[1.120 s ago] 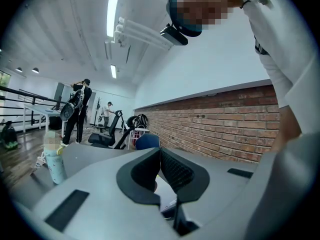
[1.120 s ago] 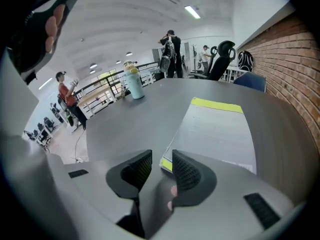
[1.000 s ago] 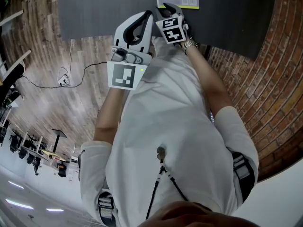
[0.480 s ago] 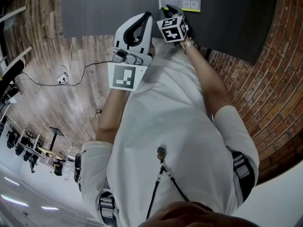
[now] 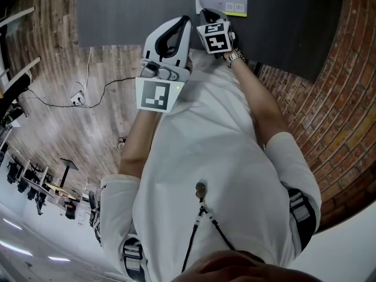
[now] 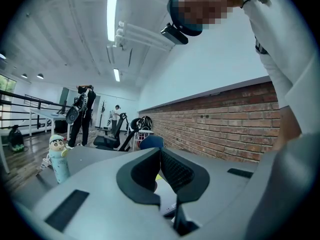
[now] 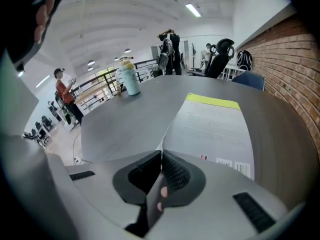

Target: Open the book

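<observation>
Here the book (image 7: 215, 129) lies flat and closed on the dark surface (image 7: 125, 119), just ahead of the person. The right gripper (image 7: 161, 153) tilts down at the book's near left corner. Its fingers (image 7: 176, 171) have just been closing and are clenched on what looks like the thin edge of the cover, which rises into them. The left gripper (image 6: 160, 151) is held about level beside it, its fingers pressed together on nothing.

To do the lift well, I judge that only the cover should be in the pinch, not a wad of pages. It should swing up in an arc about the opposite long side, where the spine should be, not straight up, so the book neither slides nor creases. The free left gripper could press the book down if it drags.

A barcode (image 7: 242, 169) and small labels sit at the cover's near right corner, with fine print above, none of it legible. A lime band crosses the far end.
</observation>
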{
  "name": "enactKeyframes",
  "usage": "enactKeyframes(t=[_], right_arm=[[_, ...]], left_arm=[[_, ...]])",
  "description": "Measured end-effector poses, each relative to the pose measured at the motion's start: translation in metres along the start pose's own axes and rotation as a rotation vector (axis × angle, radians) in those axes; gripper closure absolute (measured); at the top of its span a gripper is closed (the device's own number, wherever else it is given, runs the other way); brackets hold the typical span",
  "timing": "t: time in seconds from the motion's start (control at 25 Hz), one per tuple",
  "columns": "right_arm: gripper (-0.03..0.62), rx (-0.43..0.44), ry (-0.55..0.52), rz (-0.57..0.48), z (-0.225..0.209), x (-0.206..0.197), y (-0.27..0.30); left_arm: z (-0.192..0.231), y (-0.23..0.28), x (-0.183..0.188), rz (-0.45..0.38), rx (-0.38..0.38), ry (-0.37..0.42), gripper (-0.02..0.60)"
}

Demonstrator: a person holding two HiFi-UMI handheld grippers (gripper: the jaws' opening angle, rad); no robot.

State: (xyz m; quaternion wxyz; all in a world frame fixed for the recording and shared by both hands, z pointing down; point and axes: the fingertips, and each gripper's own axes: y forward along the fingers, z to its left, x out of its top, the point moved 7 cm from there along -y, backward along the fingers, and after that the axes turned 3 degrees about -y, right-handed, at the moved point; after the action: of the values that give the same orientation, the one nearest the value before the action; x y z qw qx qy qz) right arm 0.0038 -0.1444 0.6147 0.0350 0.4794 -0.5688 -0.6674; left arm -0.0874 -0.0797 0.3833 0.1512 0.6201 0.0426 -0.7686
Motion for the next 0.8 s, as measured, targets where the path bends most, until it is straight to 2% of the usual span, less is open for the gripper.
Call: enactKeyframes(t=[0.36,0.64,0.8], right_arm=[[0.556,0.035,0.027,-0.022,-0.006,-0.001,-0.011],[0.556,0.042,0.063,-0.056,-0.007,0.007,-0.024],[0.556,0.032,0.067,-0.077,-0.01,0.01,-0.032]], left_arm=[[-0.006,-0.001,0.004,-0.02,0.004,0.004,0.558],[0.008,-0.007,0.013,-0.041,0.052,-0.01,0.558],[0.005,-0.004,0.016,-0.055,0.029,-0.003,0.558]])
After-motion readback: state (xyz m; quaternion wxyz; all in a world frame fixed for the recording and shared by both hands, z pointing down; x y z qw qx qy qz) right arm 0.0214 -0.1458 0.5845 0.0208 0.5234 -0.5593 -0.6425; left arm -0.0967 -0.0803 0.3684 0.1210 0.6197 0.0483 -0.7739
